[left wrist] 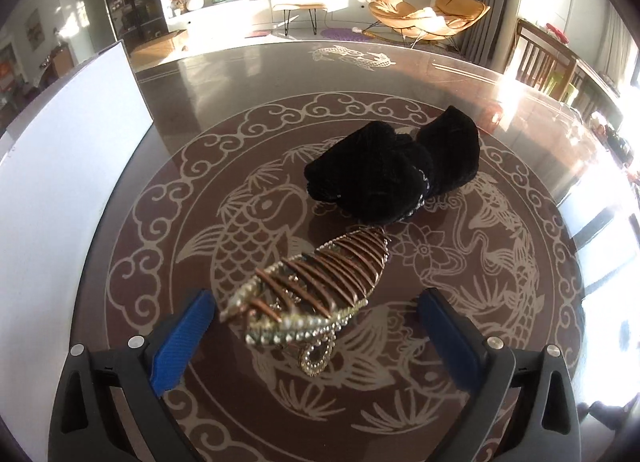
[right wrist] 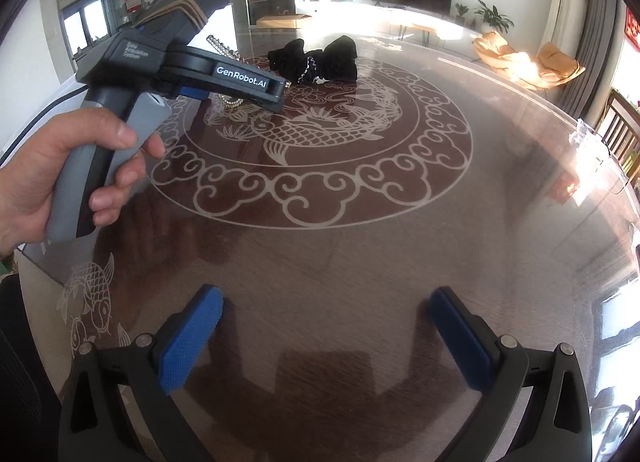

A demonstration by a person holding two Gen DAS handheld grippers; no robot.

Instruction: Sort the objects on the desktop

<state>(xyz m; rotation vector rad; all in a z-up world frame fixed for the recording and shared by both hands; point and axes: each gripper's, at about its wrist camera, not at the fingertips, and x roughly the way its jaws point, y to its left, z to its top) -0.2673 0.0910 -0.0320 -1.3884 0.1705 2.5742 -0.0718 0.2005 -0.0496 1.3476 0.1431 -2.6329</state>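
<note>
While the left gripper (left wrist: 316,326) is held over the patterned surface (left wrist: 500,302), its jaws stand released around a gold jewelled hair clip (left wrist: 316,294); contact with the blurred clip cannot be made out. A black velvet bow (left wrist: 392,170) lies just beyond. The right gripper (right wrist: 326,336) is seen parted and empty.

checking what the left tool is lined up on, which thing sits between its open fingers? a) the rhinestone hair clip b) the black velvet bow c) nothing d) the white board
a: in the left wrist view the rhinestone hair clip lies between the left tool's spread blue pads, neither pad touching it; the black velvet bow lies beyond.
</note>
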